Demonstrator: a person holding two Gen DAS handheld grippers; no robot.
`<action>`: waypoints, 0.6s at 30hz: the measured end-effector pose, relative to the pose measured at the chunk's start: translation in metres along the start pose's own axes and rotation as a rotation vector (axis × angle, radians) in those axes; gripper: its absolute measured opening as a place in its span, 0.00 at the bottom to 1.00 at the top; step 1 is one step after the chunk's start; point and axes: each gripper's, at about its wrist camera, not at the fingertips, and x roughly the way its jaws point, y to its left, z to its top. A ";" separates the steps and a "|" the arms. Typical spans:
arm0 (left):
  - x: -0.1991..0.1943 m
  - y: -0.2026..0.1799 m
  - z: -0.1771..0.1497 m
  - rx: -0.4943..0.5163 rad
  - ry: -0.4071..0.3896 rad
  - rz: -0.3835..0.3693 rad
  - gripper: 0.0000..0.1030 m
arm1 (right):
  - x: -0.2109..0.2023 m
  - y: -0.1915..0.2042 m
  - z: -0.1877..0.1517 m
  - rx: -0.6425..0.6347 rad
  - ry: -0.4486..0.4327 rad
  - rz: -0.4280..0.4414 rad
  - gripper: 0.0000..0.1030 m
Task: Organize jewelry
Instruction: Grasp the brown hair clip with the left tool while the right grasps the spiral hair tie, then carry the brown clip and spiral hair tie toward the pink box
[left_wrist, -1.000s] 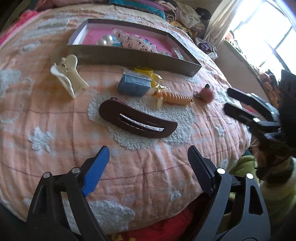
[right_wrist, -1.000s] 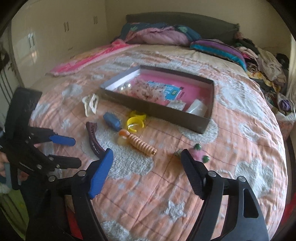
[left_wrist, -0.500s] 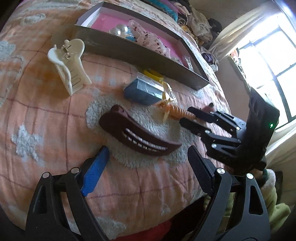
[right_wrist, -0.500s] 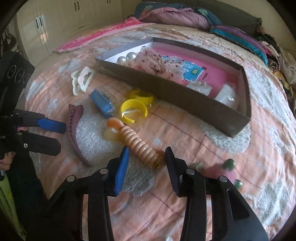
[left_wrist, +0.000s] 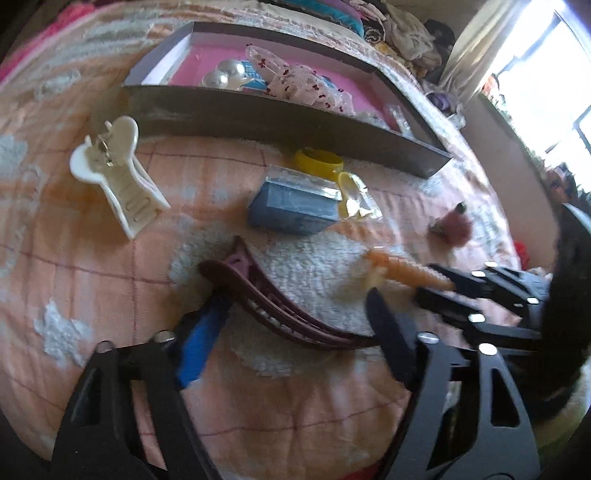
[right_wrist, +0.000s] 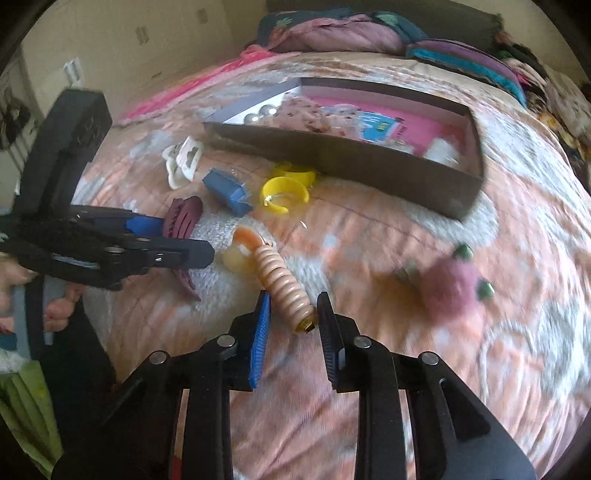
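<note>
A dark maroon curved hair clip (left_wrist: 280, 310) lies on the bedspread, and my open left gripper (left_wrist: 295, 317) straddles it, one finger at each side. It also shows in the right wrist view (right_wrist: 183, 221). My right gripper (right_wrist: 293, 314) has narrowed around the near end of an orange spiral bracelet (right_wrist: 282, 280), which still lies on the bed; the pads look close to it but I cannot tell if they grip. The bracelet shows in the left wrist view (left_wrist: 410, 269) between the right gripper's fingers.
A dark box with a pink floor (right_wrist: 369, 162) holds pearls and packets at the back. A cream claw clip (left_wrist: 118, 177), a blue packet (left_wrist: 295, 206), yellow bangles (right_wrist: 286, 188) and a pink pompom (right_wrist: 452, 288) lie on the bed.
Both grippers have moved in. The left has come down over the maroon clip. The right has slid around the spiral bracelet's end and narrowed its fingers.
</note>
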 end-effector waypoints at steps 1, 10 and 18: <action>-0.002 0.000 -0.001 0.014 -0.006 0.025 0.39 | -0.004 -0.002 -0.003 0.019 -0.007 -0.007 0.24; -0.014 0.005 -0.008 0.076 -0.058 0.040 0.08 | -0.033 -0.012 -0.015 0.125 -0.069 -0.061 0.16; -0.042 -0.007 -0.007 0.133 -0.122 0.054 0.06 | -0.057 -0.012 -0.017 0.164 -0.134 -0.055 0.16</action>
